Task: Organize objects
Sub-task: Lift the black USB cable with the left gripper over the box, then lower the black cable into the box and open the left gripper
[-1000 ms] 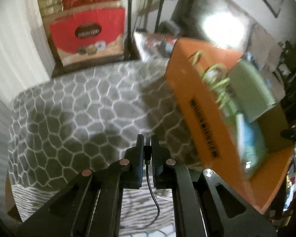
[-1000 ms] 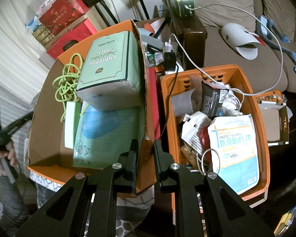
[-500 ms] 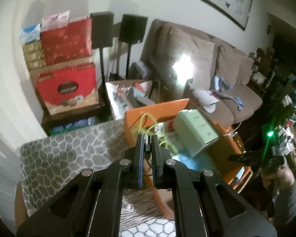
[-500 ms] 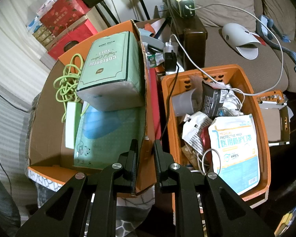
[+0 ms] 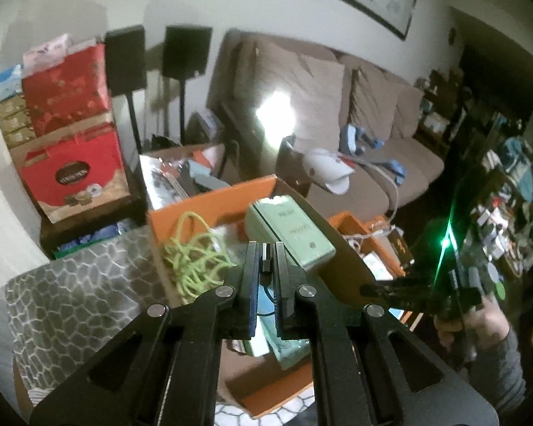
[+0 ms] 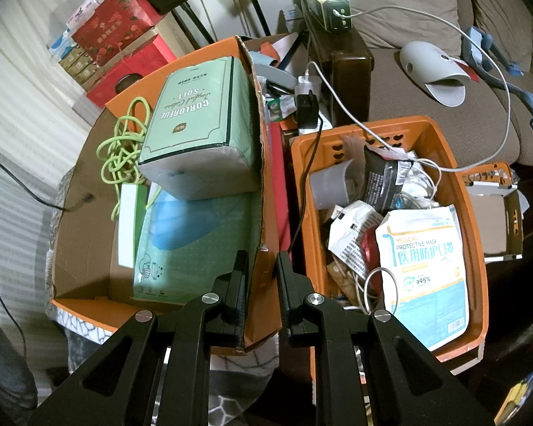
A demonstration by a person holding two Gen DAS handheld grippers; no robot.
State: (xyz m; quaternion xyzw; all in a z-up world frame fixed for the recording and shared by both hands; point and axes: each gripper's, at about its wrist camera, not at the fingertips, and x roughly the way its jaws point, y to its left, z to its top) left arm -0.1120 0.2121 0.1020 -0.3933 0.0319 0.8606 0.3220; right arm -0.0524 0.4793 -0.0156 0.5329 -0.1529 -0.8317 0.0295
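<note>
Jaws first: my left gripper [image 5: 265, 266] has them pressed almost together on a small black plug [image 5: 265, 262], whose thin black cable [image 5: 266, 293] hangs down between the fingers. I take it for a charging lead, though the left wrist view is too soft to be sure.

From that plug, the cardboard box [image 5: 209, 203] lies directly ahead and below. The lime green cord [image 5: 192, 255] sits in the box's left part, the pale green tissue pack [image 5: 289, 232] toward its right wall, long axis running away from me. In the right wrist view the black cable [image 6: 28, 191] trails over the box's left wall and ends on the bare cardboard floor just beside the green cord.

My right gripper [image 6: 262, 273] straddles the box's right wall [image 6: 263, 213], jaws narrowly spread with the cardboard edge between them; whether the pads press on it I cannot tell. The orange basket [image 6: 474, 234] stands just right of that wall.

I judge the left hand is the one placed to lower the cable into the box.
</note>
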